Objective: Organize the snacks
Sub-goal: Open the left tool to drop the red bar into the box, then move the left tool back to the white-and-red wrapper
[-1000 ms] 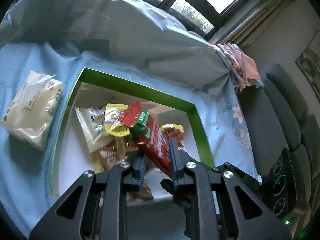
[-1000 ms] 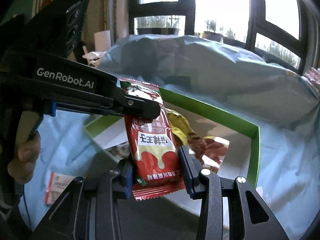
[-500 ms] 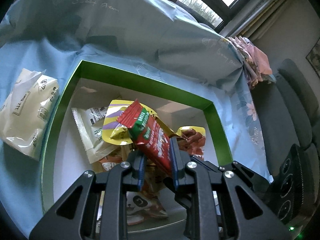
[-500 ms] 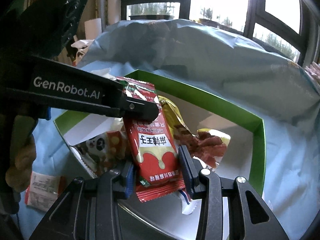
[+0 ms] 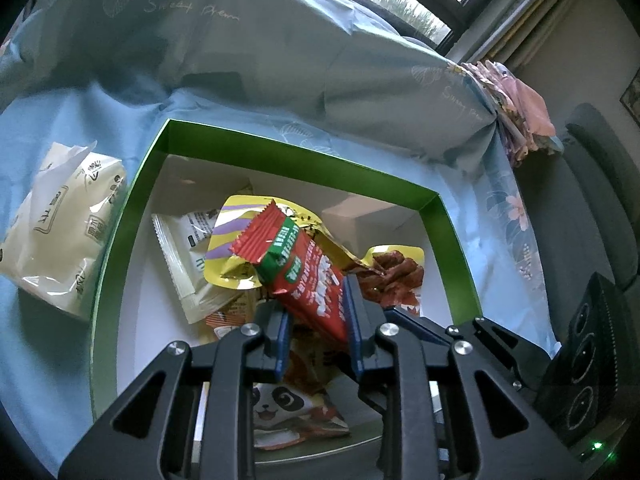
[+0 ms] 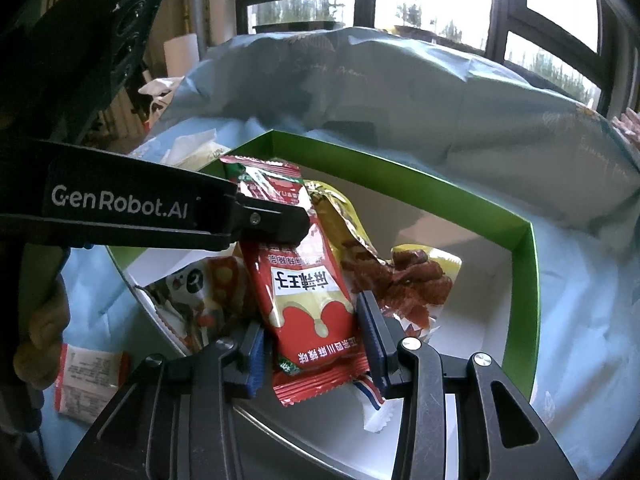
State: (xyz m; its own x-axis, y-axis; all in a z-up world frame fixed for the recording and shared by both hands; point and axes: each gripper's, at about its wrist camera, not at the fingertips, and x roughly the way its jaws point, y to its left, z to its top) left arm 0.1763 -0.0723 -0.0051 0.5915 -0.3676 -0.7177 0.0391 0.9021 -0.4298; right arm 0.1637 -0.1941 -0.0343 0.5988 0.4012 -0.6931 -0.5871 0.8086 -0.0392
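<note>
Lowered into the green box, both grippers (left, right) clasp the red packet.

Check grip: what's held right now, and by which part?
The red packet is held from both ends: the left gripper pinches its upper part below the top seal, and the right gripper brackets its lower part, above the box.

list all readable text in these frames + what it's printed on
"GenRobot.AI": side of the left gripper, white on black.
"Sweet Dream": script print on the blue bedsheet.
Red snack packet: large Chinese characters, seen upside down; I can't read them reliably.
Cream tissue pack and white sachet: print too small to read.
</note>
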